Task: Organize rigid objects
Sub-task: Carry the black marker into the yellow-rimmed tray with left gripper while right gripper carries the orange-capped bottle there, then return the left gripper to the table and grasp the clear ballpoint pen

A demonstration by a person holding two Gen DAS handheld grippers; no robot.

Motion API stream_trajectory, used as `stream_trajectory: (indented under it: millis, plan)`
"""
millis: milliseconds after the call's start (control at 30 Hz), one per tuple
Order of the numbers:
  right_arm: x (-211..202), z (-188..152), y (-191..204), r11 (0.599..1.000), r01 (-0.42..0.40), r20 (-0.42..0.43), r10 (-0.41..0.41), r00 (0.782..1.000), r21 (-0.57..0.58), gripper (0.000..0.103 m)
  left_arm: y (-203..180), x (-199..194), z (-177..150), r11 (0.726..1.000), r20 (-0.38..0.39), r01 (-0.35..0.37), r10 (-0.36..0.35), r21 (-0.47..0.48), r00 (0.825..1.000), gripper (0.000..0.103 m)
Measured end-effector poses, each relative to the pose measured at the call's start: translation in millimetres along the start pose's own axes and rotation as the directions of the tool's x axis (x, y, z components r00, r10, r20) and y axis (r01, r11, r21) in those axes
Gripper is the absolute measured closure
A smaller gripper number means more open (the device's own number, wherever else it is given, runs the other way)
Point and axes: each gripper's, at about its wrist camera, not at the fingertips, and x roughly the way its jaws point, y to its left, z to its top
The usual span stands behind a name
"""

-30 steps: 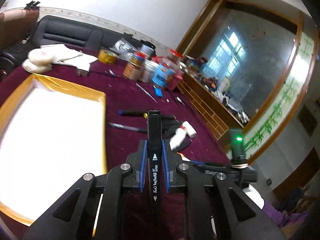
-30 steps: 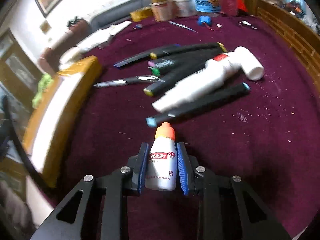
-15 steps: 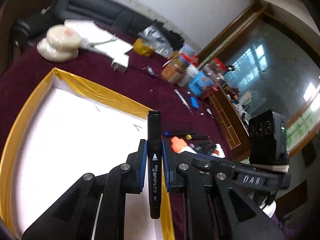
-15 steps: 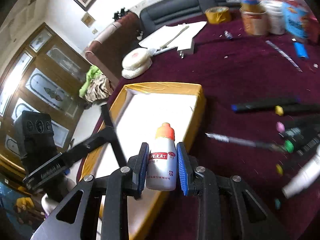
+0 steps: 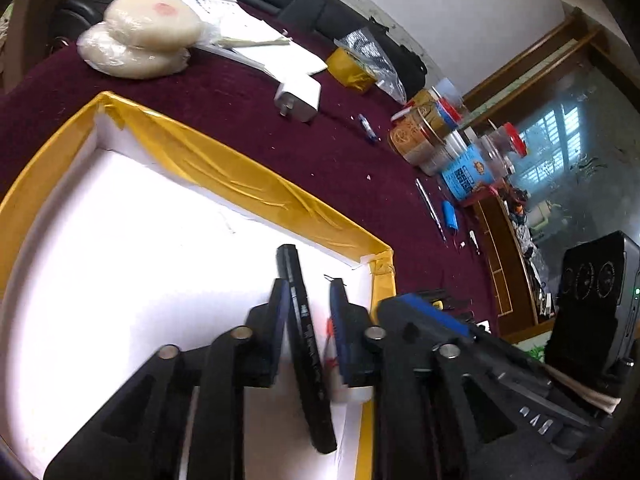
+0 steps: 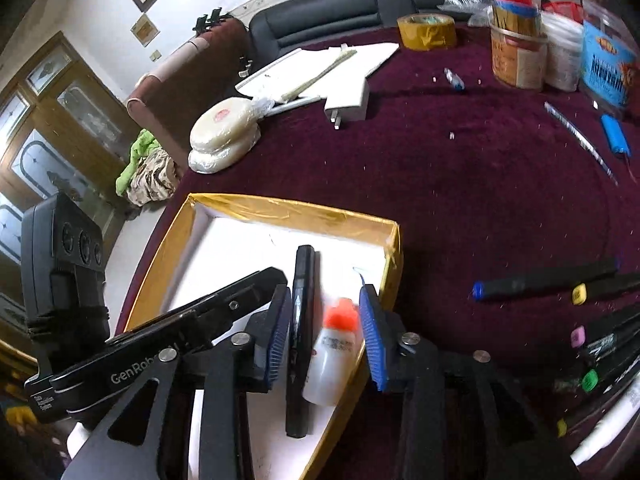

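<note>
A white box with yellow taped rim [image 5: 256, 184] [image 6: 296, 210] sits on the maroon table. A black marker [image 5: 308, 344] [image 6: 301, 332] lies inside it, and a small white bottle with an orange cap [image 6: 334, 352] lies beside the marker. My left gripper [image 5: 310, 284] is open around the marker, its jaws apart from it. My right gripper [image 6: 324, 292] is open over the bottle and marker, holding neither. The bottle shows only as a blurred white and red patch in the left wrist view [image 5: 340, 376].
Several loose markers [image 6: 544, 280] and a white tube lie on the cloth right of the box. A charger plug [image 6: 348, 106], tape roll [image 6: 426, 32], jars [image 6: 516, 56], stacked white discs [image 6: 224, 136] and papers stand further back. A blue capacitor [image 6: 614, 134] lies far right.
Both grippers moved down into the box and opened. The marker left the left gripper and the bottle left the right gripper; both now lie on the box floor.
</note>
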Motion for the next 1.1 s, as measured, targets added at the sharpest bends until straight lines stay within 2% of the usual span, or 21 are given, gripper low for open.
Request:
stream_trajectory:
  millis: [67,233,300,367,400,433,467,500,533,567,600,633,733,800,867,1000,1100]
  plan:
    - [-10.3,-0.8,2.1,0.999,0.024,0.037,-0.024,0.999,-0.024,0.066,6.2,-8.8,-6.4,1.0,0.026,-0.021,0.021,-0.018,0.999,0.073]
    - [-50.1,-7.6,-6.1,0.998,0.046,0.143,-0.039,0.989,-0.045,0.063,26.8,-24.5,-35.3,0.995,0.049,-0.036,0.041,-0.094,0.998,0.073]
    - [-73.0,-13.8,-12.6,0.996,0.076,0.203,-0.063,0.977,-0.055,0.063,32.9,-25.3,-45.1,0.991,0.042,-0.041,0.047,-0.127,0.998,0.073]
    - [-102.6,-24.9,-17.5,0.986,0.146,0.298,-0.117,0.947,-0.076,0.062,35.2,-32.4,-52.9,0.989,0.051,-0.026,0.033,-0.143,0.998,0.072]
    - [-120.3,-33.1,-19.7,0.976,0.203,0.363,-0.159,0.918,-0.084,0.055,37.2,-37.4,-57.4,0.988,0.057,-0.016,0.026,-0.154,0.998,0.072]
    - [-138.0,-42.2,-23.1,0.963,0.256,0.427,-0.197,0.883,-0.085,0.04,39.3,-41.2,-61.4,0.987,0.066,-0.005,0.016,-0.163,0.998,0.072]
    - [-150.1,-48.9,-25.9,0.954,0.291,0.471,-0.223,0.854,-0.076,0.03,41.2,-45.1,-65.8,0.986,0.075,-0.002,0.015,-0.168,0.997,0.072]
    - [-164.3,-56.9,-31.3,0.945,0.323,0.52,-0.248,0.818,-0.057,0.012,41.7,-48.7,-68.9,0.986,0.087,-0.001,0.015,-0.164,0.996,0.072]
    - [-178.8,-66.1,-40.1,0.937,0.348,0.569,-0.272,0.776,-0.027,0.005,40.2,-52.7,-70.0,0.988,0.099,0.012,0.004,-0.155,0.995,0.072]
    - [-190.8,-74.0,-51.2,0.931,0.364,0.606,-0.294,0.739,0.007,0.005,34.5,-57.5,-68.6,0.99,0.111,0.022,-0.006,-0.139,0.994,0.072]
    - [-199.0,-78.5,-63.2,0.925,0.378,0.619,-0.316,0.719,0.034,0.005,26.2,-63.8,-66.9,0.993,0.124,0.015,-0.001,-0.114,0.992,0.072]
    - [-203.1,-78.8,-73.9,0.92,0.389,0.612,-0.338,0.714,0.055,0.005,13.8,-71.5,-66.0,0.997,0.144,0.003,0.008,-0.075,0.99,0.072]
    - [-205.6,-77.9,-127.2,0.913,0.376,0.543,-0.397,0.74,0.155,0.005,-46.8,-88.7,-70.3,0.99,0.181,-0.049,0.025,0.131,0.983,0.051]
    - [-202.8,-80.7,-160.7,0.909,0.351,0.504,-0.418,0.756,0.227,0.005,-91.1,-84.9,-78.0,0.959,0.176,-0.088,0.04,0.269,0.984,0.049]
    - [-195.2,-85.7,-192.2,0.899,0.327,0.474,-0.432,0.767,0.291,0.005,-120.5,-68.9,-82.3,0.928,0.131,-0.087,0.042,0.361,0.99,0.049]
    - [-176.0,-101.0,-243.9,0.88,0.267,0.421,-0.43,0.798,0.394,0.005,-159.5,-13.8,-84.1,0.859,0.031,-0.123,0.125,0.496,0.992,0.05]
    - [-173.3,-116.8,-255.7,0.865,0.266,0.422,-0.449,0.788,0.426,0.005,-175.3,30.6,-82.9,0.8,-0.055,-0.136,0.206,0.585,0.977,0.05]
